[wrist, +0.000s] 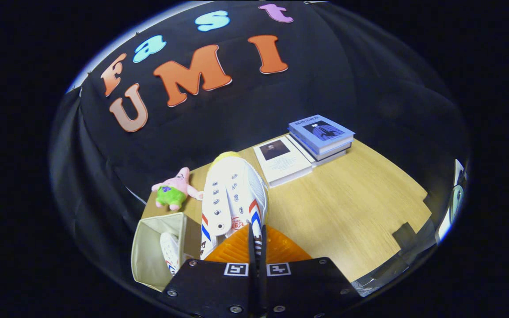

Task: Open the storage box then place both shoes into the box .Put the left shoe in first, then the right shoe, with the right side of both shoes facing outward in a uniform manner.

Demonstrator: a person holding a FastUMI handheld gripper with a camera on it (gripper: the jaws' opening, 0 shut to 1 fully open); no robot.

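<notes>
Gripper (255,247) fingers pinch the white shoe (233,194) by its thin, bendy side, above the box (148,256). It looks light and floppy, so grip firmly.

A light wooden table (351,198) with a pale oak grain stands against a black cloth wall. Along its far edge lie books: a white book (282,161) with a dark portrait on the cover lies flat, and just beside it a short stack of books (323,138) topped by a blue one. At the far corner on the other side lies a pink plush toy (176,190) in green shorts, face up. Nearer, at that same side's edge, stands an open beige fabric box (148,258). A small piece of black tape (404,234) is stuck to the tabletop near the opposite near corner.
</notes>
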